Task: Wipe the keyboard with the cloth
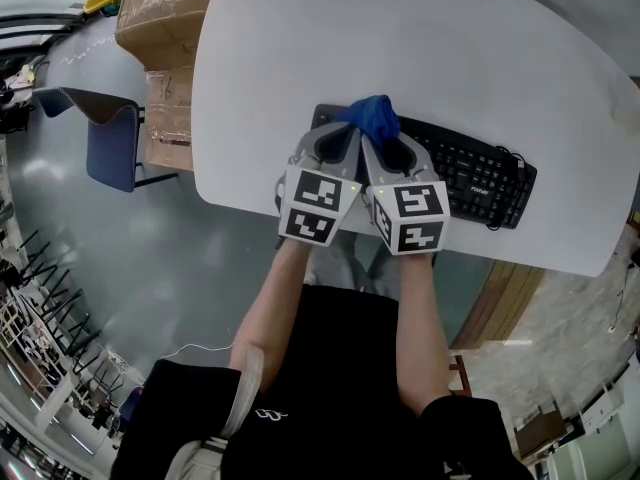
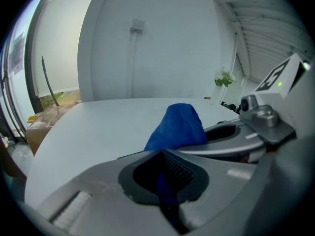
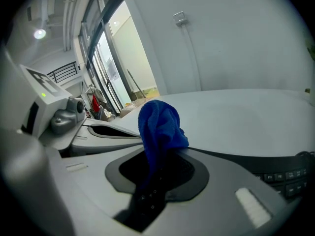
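Observation:
A black keyboard [image 1: 470, 173] lies near the front edge of the white table [image 1: 420, 38]. Over its left end, a blue cloth [image 1: 372, 118] is bunched up. My left gripper [image 1: 335, 140] and right gripper [image 1: 388, 146] are side by side, both shut on the cloth. In the left gripper view the cloth [image 2: 179, 124] rises from between the jaws of the left gripper [image 2: 167, 181], with the right gripper [image 2: 261, 117] close beside it. The right gripper view has the cloth [image 3: 157, 124] pinched in the right gripper [image 3: 157, 173], with keyboard keys [image 3: 290, 173] at the lower right. The keyboard's left end is hidden under the grippers.
Cardboard boxes [image 1: 160, 18] stand on the floor left of the table, with a blue chair [image 1: 110, 138] beside them. The keyboard's cable [image 1: 505, 158] loops at its right end. A small plant [image 2: 224, 77] stands beyond the table by the wall.

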Motion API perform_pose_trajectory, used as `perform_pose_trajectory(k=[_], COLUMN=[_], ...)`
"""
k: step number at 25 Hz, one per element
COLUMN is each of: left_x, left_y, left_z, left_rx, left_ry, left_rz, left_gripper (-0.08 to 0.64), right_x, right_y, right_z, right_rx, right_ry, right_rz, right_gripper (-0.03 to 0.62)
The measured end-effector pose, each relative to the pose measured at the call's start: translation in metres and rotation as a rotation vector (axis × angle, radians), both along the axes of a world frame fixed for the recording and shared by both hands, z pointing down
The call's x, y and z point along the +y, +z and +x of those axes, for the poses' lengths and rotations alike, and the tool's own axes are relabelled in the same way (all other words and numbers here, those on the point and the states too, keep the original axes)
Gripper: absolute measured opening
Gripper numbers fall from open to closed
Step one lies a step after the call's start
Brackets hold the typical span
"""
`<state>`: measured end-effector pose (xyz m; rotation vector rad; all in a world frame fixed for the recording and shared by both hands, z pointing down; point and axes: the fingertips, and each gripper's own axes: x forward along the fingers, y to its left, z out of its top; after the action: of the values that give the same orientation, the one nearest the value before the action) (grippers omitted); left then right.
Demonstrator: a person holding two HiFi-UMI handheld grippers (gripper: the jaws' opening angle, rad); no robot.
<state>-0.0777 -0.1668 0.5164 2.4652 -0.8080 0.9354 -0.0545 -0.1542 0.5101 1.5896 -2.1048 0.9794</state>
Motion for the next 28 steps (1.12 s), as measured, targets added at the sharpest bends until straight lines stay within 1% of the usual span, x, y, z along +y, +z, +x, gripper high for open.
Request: perform_pose_trajectory(k=[13,22,28], left_x=[0.020,0.035,0.042], left_y=[0.001,0.001,0.000], left_z=[0.029,0.053,0.069], left_rx=[-0.022,-0.049,-0.053], left_ry=[0.036,0.069,0.088], left_rz=[-0.015,-0.022,-0.020], left_gripper=[-0.004,-0.003,-0.005], right_x=[0.021,0.036,0.043], right_y=[0.000,0.000,0.000], right_z=[0.028,0.052,0.068], right_rx=[0.008,-0.005,-0.003], right_ry=[0.025,0.059,0.075], right_rz=[-0.012,-0.017,-0.020], right_gripper=[0.097,0.097,0.097])
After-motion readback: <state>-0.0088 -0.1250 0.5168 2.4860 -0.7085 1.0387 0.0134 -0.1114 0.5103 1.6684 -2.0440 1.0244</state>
